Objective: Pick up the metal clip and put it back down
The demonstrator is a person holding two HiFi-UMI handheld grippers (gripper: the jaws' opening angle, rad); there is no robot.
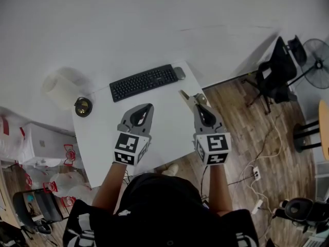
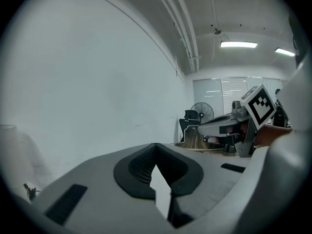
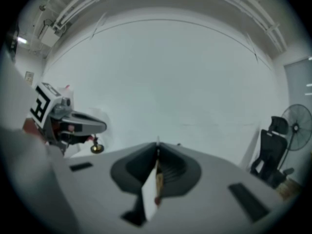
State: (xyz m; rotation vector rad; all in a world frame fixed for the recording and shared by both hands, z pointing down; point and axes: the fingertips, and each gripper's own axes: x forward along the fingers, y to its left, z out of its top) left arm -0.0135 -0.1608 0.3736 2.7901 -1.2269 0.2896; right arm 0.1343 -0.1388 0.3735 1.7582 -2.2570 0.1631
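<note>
**2 grippers shut, clip in your right one**

1 metal clip [image 1: 185, 94] sits at the tips of your right gripper [image 1: 198, 102], just right of the head view's centre, over the right edge of the white table [image 1: 169, 133]. Your right gripper's jaws are pinched together on it. In the right gripper view only a thin sliver pokes out past the tips. Whether the clip touches the tabletop, you cannot tell.

Your left gripper [image 1: 148, 107] hangs over the table to the left, near but apart, jaws together with nothing between them.

Above both, toward the upper centre, lies a black keyboard [image 1: 143, 82] with a mouse [image 1: 179, 73] at its right end. At the table's left corner stands a small round dark object [image 1: 83, 106], just beside a white roll [image 1: 59, 89]. At the upper right of the frame, a black chair [image 1: 277, 68] and a fan [image 1: 317, 55] stand on the wooden floor [image 1: 241, 122].
</note>
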